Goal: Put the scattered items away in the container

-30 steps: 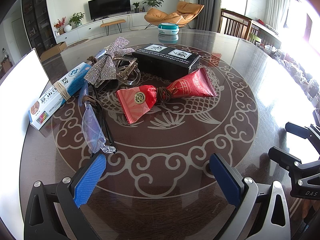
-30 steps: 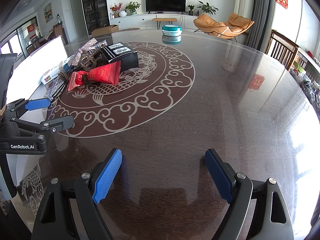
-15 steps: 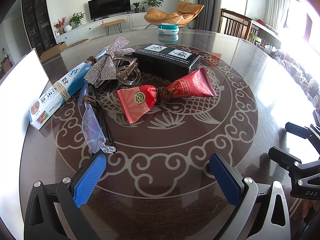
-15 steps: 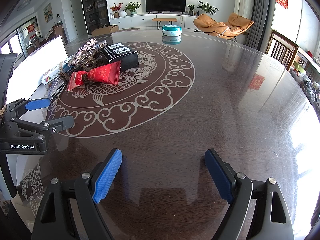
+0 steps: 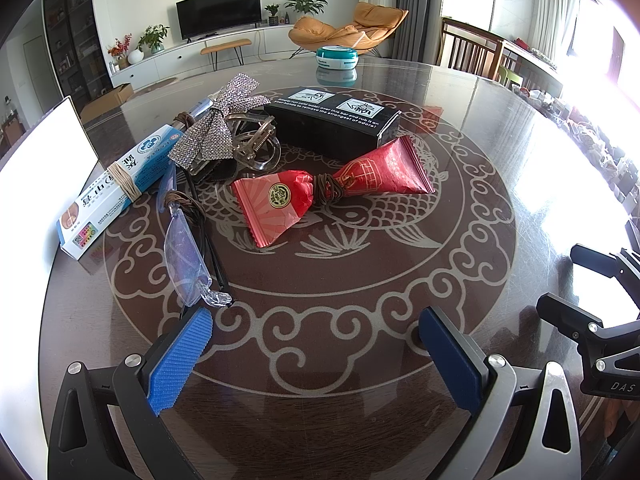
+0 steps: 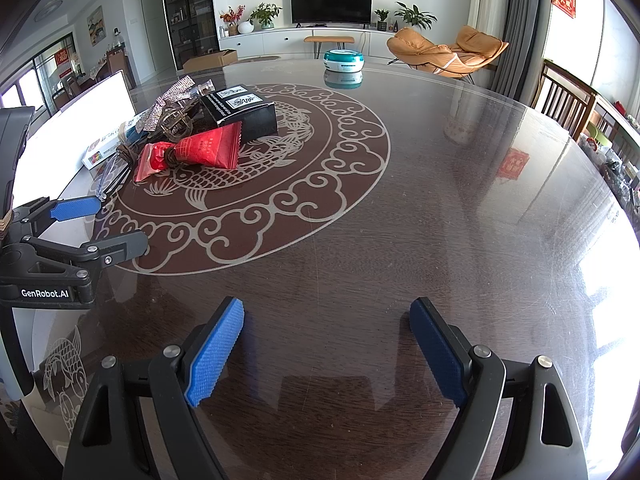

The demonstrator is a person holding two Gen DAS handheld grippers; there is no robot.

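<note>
Your left tool (image 5: 316, 344) hangs over the dark round table (image 5: 500, 208), jaws spread wide with nothing between the blue pads (image 5: 182, 360). Your right tool (image 6: 326, 344) is the same story: spread apart, empty, over a bare stretch of tabletop well to the right of the clutter.

The scattered items sit in a loose cluster on the fish-and-cloud pattern ahead of your left tool. Nearest you, just beyond the left pad, lies a pair of clear glasses (image 5: 186, 248) with dark arms, bound with brown cord. Beyond them, two red snack packets (image 5: 332, 192) are tied together at their necks with the same cord, one pointing toward you, the other angling off to the right. Behind those is a long black box (image 5: 332, 124) with white lettering, lying flat. To its left, a sparkly silver bow (image 5: 216, 128) rests on a clear hair claw (image 5: 256, 144). Farther left is a blue-and-white carton (image 5: 116, 184), wrapped with a band and lying at an angle.

At the far left edge there's a white container (image 5: 40, 168), its wall just beside the carton; from the right wrist view it shows as a bright white panel (image 6: 80, 120) behind the pile. A teal round tub (image 5: 337, 57) stands alone at the far side of the table.
</note>
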